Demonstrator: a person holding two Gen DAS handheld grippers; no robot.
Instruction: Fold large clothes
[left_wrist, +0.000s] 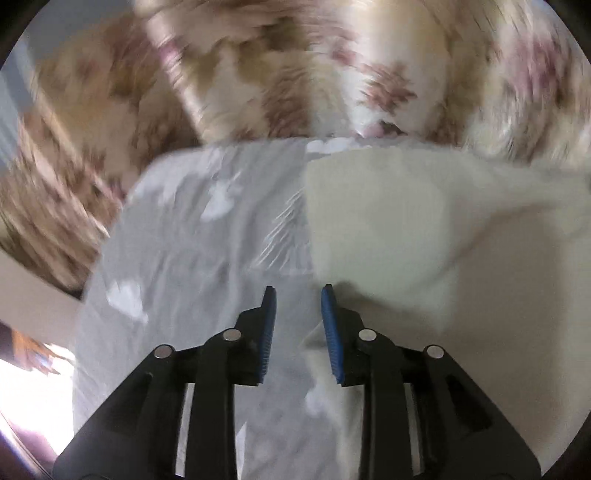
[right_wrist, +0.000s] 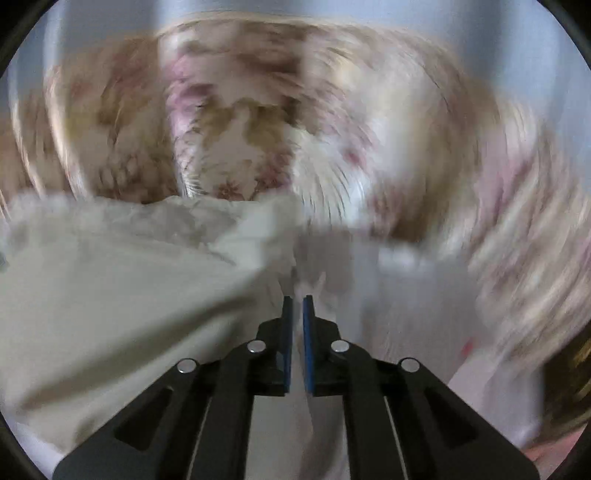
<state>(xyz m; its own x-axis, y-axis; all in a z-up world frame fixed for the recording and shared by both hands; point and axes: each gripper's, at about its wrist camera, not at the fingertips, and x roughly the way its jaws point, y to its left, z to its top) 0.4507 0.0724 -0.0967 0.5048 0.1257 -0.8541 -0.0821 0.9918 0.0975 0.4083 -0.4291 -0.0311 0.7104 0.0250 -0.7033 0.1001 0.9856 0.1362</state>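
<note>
Floral bedspread (left_wrist: 258, 74) beneath unlabelled garment (left_wrist: 388, 221)

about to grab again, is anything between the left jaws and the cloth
Nothing visible. The left gripper hangs open directly over the pale grey patterned garment and its cream fabric part, jaws apart with only cloth beneath.

left black two-finger gripper with blue pads (left_wrist: 298, 290): jaws apart, nothing pinched | right black blue-padded gripper (right_wrist: 298, 300): jaws nearly together, slim gap
</note>
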